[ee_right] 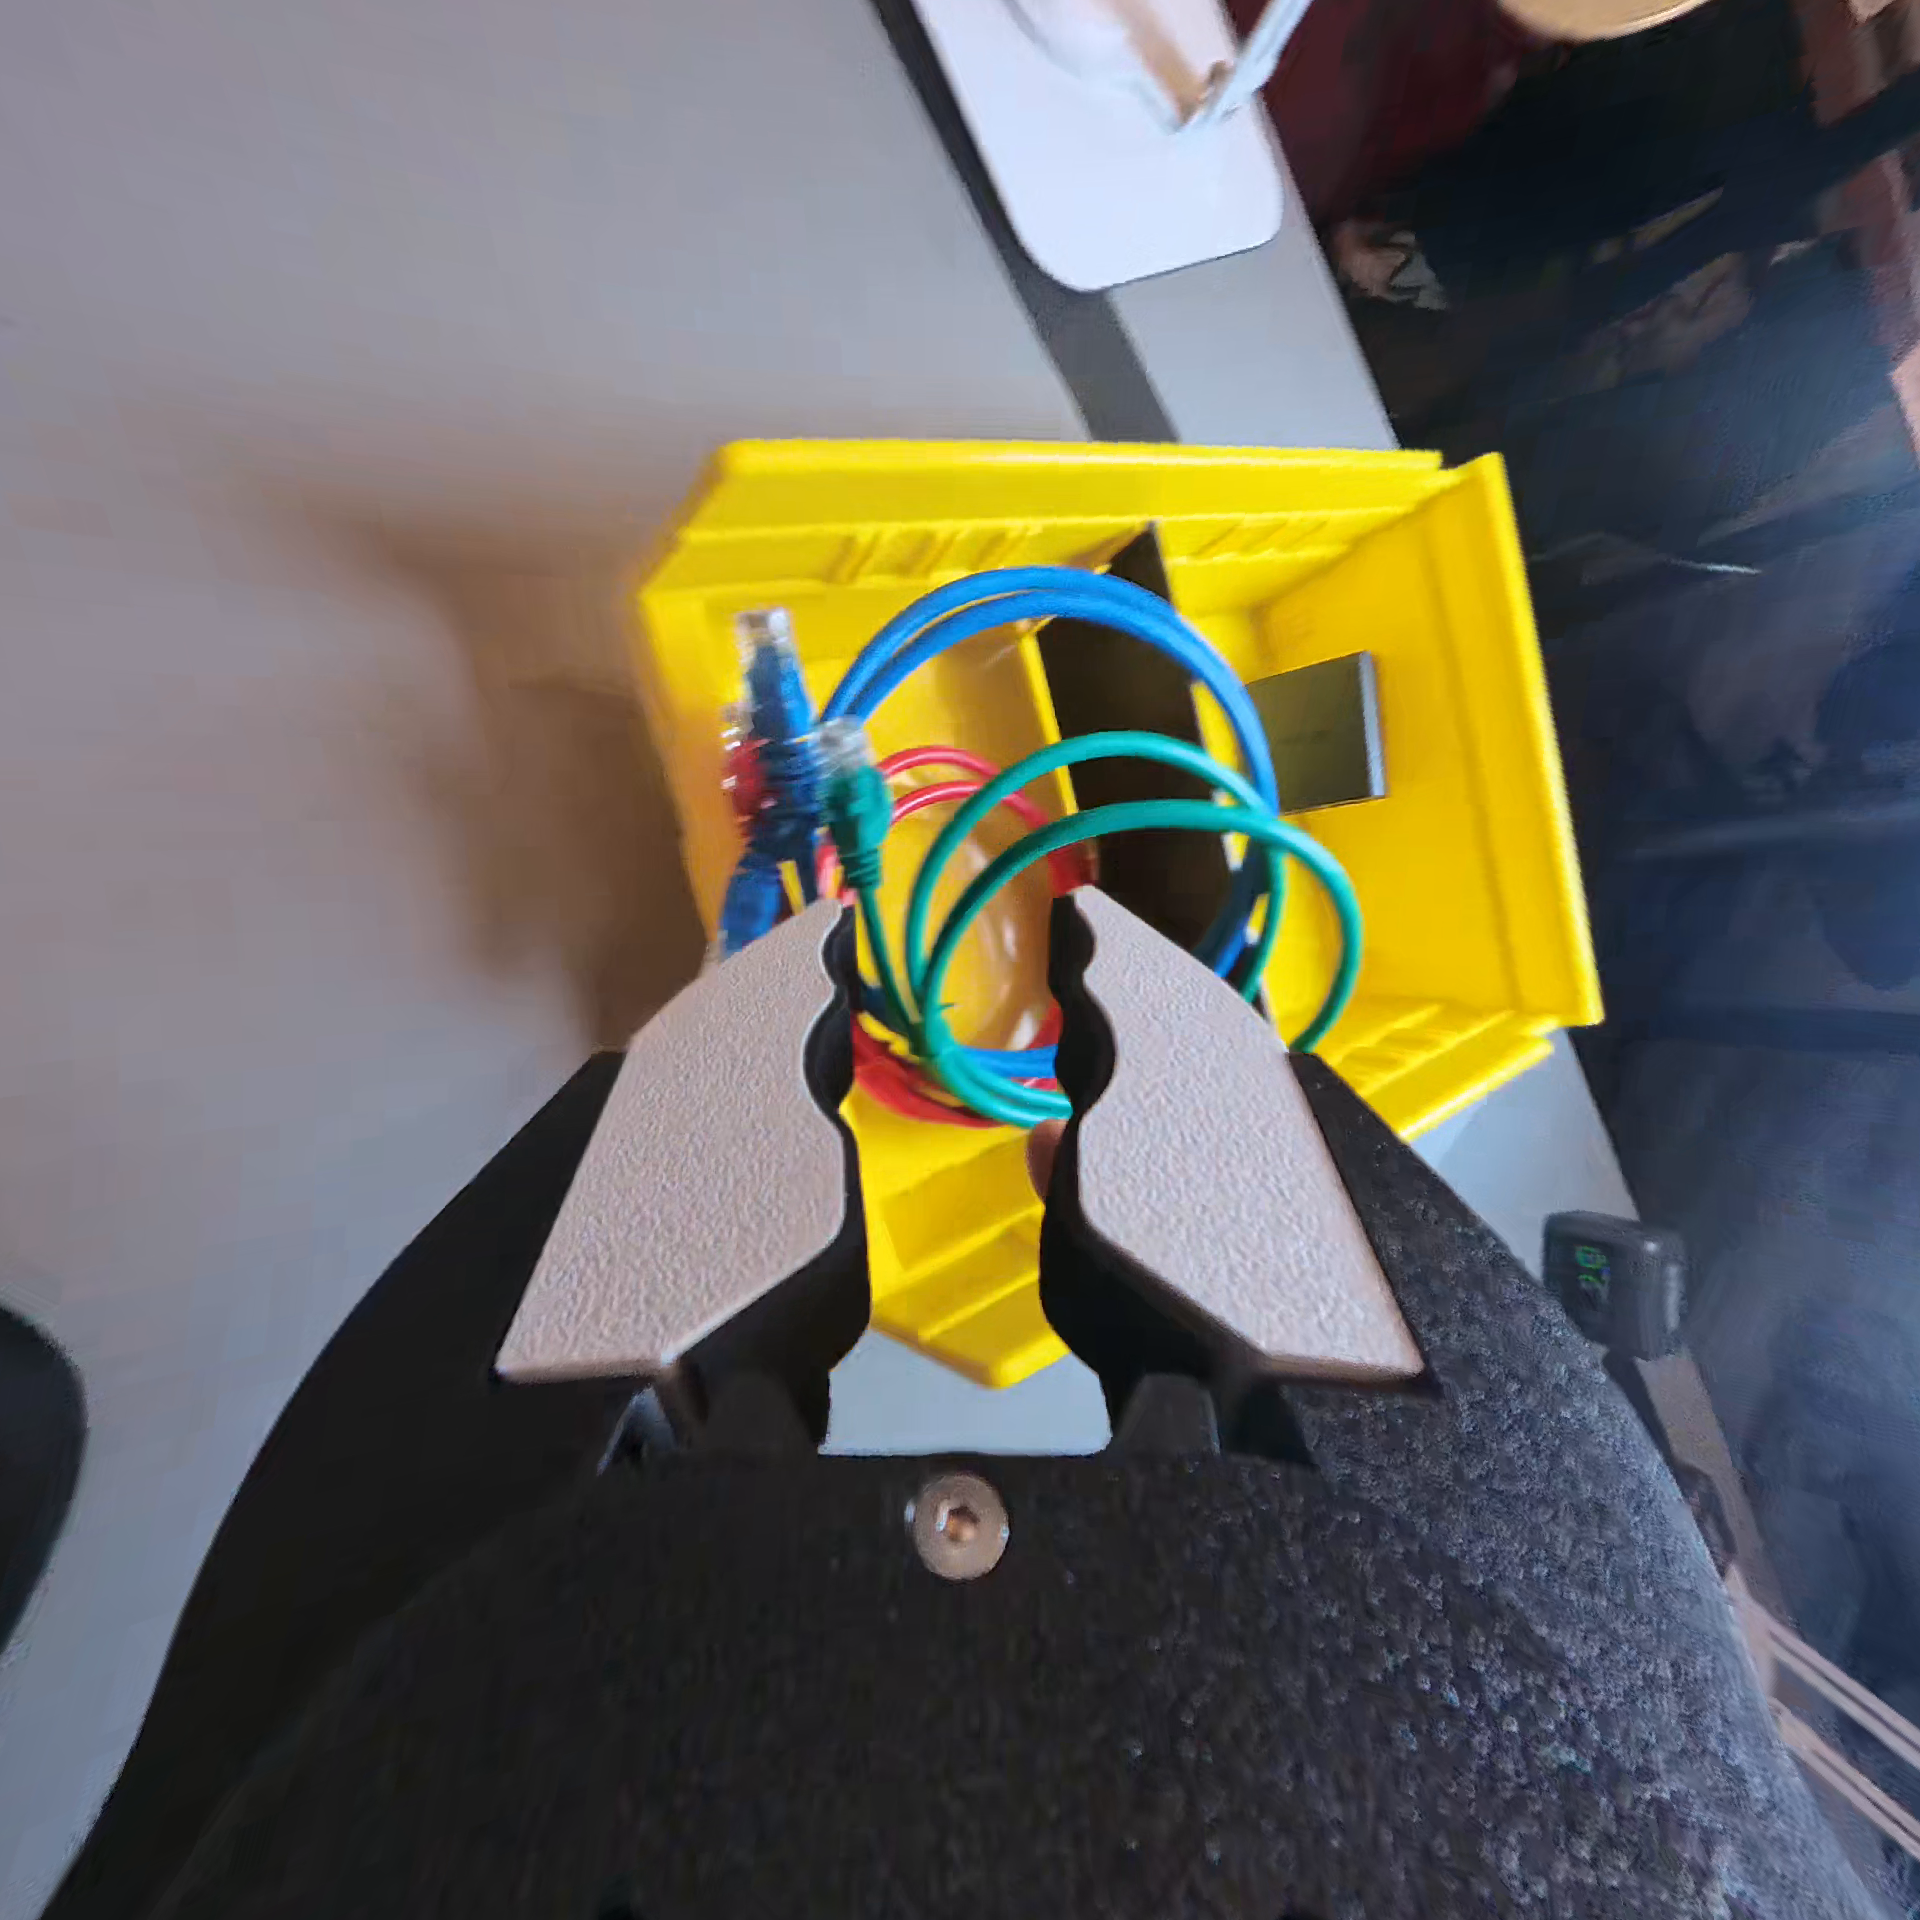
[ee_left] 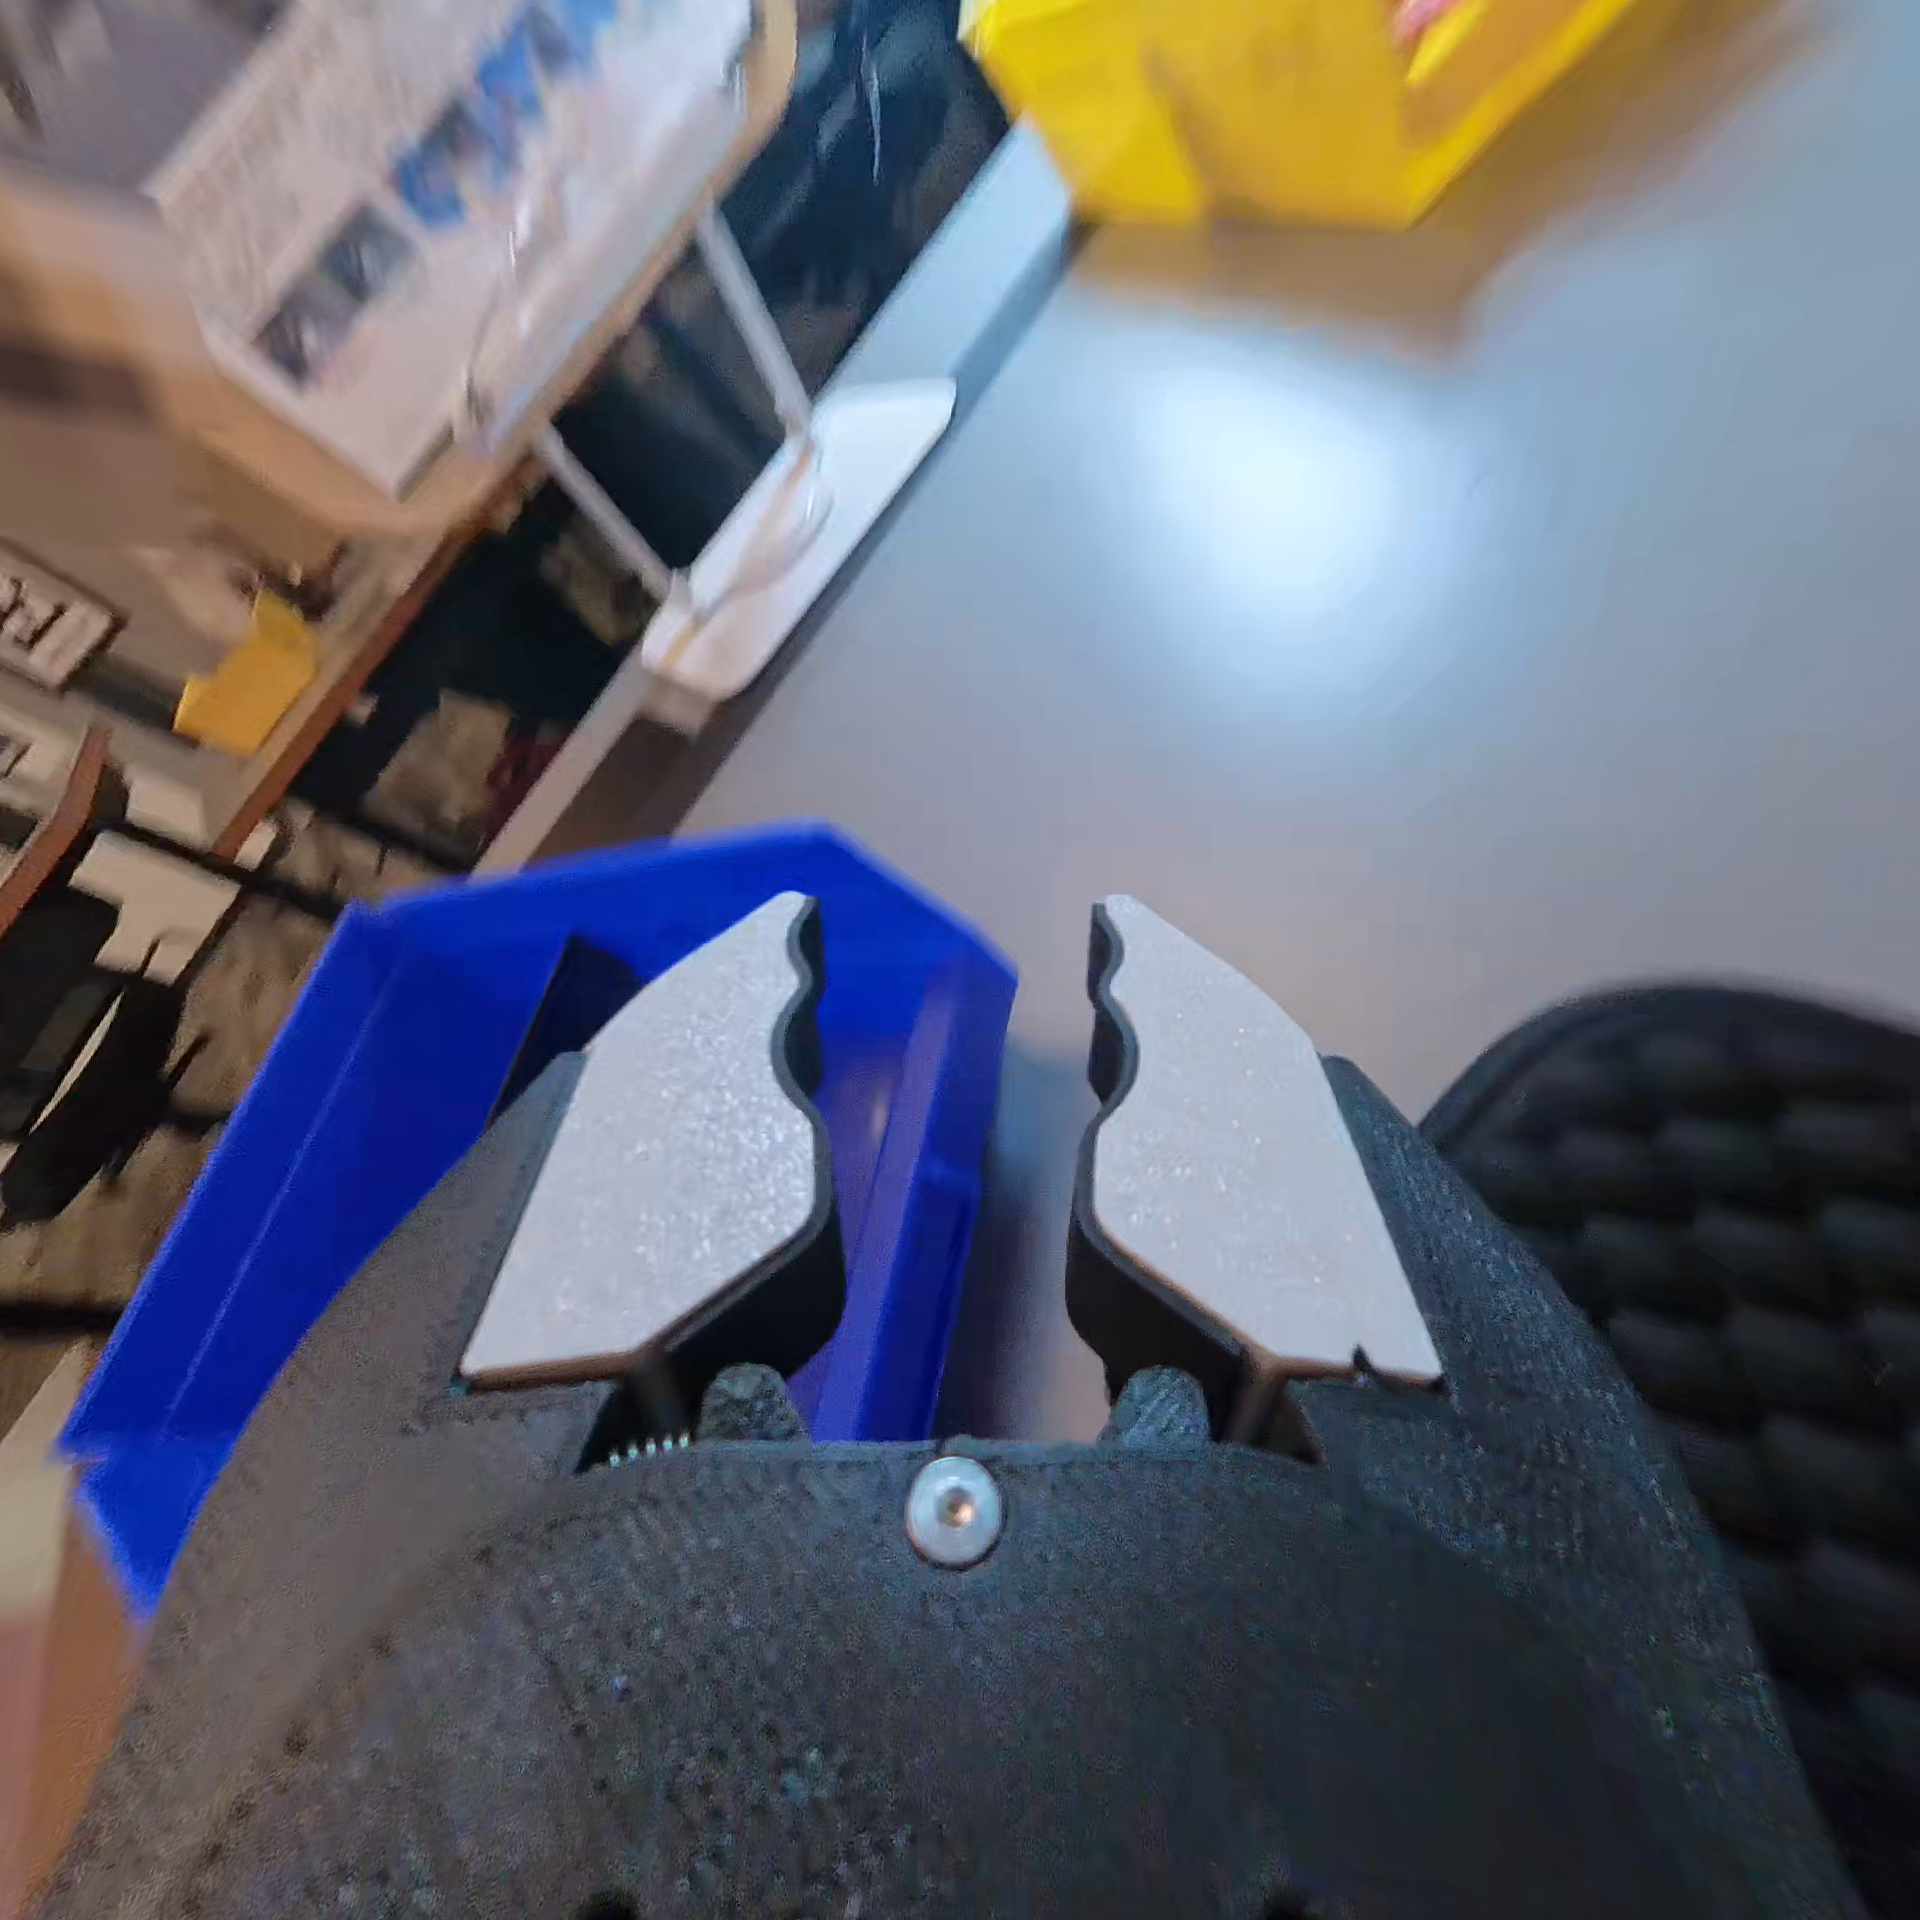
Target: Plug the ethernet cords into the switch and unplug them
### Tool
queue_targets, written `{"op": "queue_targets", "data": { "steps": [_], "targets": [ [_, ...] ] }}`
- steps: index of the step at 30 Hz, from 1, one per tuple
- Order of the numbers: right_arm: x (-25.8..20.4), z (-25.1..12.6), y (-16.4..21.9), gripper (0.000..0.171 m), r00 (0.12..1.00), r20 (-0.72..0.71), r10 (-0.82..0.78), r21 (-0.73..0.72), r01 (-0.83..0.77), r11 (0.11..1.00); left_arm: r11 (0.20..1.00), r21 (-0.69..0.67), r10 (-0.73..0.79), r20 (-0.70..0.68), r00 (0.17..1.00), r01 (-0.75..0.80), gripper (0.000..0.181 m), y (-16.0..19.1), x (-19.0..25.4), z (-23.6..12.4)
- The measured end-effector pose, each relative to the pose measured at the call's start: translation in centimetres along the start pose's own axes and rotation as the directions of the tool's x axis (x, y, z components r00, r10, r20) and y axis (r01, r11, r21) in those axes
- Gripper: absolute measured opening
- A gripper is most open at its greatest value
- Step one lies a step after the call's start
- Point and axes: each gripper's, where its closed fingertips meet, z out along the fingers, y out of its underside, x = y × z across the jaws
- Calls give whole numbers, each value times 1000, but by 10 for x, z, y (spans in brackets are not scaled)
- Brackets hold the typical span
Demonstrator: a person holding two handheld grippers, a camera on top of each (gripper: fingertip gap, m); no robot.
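In the right wrist view a yellow bin [ee_right: 1039, 462] sits near the table's edge. Its left compartment holds coiled blue [ee_right: 1039, 587], green [ee_right: 1143, 748] and red [ee_right: 935, 764] ethernet cords, with their plugs bunched at the left. A dark grey box [ee_right: 1320, 738], apparently the switch, lies in the right compartment behind a black divider [ee_right: 1122, 727]. My right gripper [ee_right: 956, 914] is open just above the cord loops, which show between its fingers. My left gripper [ee_left: 951, 914] is open and empty over the right wall of a blue bin [ee_left: 312, 1143].
The grey table [ee_left: 1351, 675] stretches ahead of the left gripper to the yellow bin [ee_left: 1247, 125]. A white stand base [ee_left: 821, 520] sits at the table's edge. A black mesh pad [ee_left: 1714, 1195] lies to the right. A small black device with green digits [ee_right: 1610, 1283] sits beyond the edge. The gap from one gripper's tips to the other's is roughly 45 centimetres.
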Motion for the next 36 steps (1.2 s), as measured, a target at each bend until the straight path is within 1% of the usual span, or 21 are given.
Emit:
{"op": "queue_targets", "data": {
  "steps": [2,4,6,8,11,14,16,19,22,25,28,29,30,32,33,34,36],
  "targets": [
    [-27,1,13,39,999,6,-42,-36,42,998,990,-139,14,17,1000,-11,57,37,-2,-5],
    [-46,6,28,42,996,-2,-90,-87,90,992,971,-238,7,-5,1000,-8,62,68,3,-8],
    [-59,13,39,44,993,-2,-116,-125,115,985,951,-307,21,-14,1000,-25,63,89,5,-10],
    [-62,19,42,45,993,-1,-120,-133,119,984,936,-349,41,-15,999,-44,63,101,3,-11],
    [-47,18,23,44,998,0,-56,-57,56,997,939,-343,39,-10,999,-40,61,102,-1,-7],
    [1,15,-15,41,996,-33,85,79,-82,993,954,-300,26,12,1000,-21,59,94,-4,1],
    [45,24,-32,41,978,-73,196,115,-187,976,967,-257,12,29,1000,-4,59,88,-3,9],
    [110,61,-28,43,933,-157,324,39,-322,946,974,-228,19,51,999,-6,59,84,-1,14],
    [151,110,-5,51,881,-200,428,-115,-455,883,980,-198,54,90,994,-35,58,82,-3,12],
    [166,151,22,57,841,-229,490,-276,-539,796,981,-181,98,134,986,-72,55,84,-5,9],
    [170,181,36,61,801,-254,543,-365,-599,713,975,-201,124,143,982,-94,55,90,-6,9],
    [170,189,38,62,789,-257,559,-381,-614,692,975,-201,123,143,982,-93,55,90,-6,9],
    [170,195,38,59,773,-254,581,-384,-632,673,976,-197,120,142,983,-90,55,90,-6,9],
    [163,210,35,61,737,-219,640,-383,-668,638,979,-188,110,138,984,-83,55,88,-5,10],
    [165,214,35,59,734,-234,638,-373,-673,638,979,-186,108,136,985,-81,55,88,-4,10],
    [164,219,32,64,727,-218,651,-363,-679,638,980,-184,107,135,985,-81,55,88,-4,10],
    [160,225,30,56,716,-186,673,-356,-688,632,980,-181,106,134,985,-81,55,87,-3,10]
  ]
}}
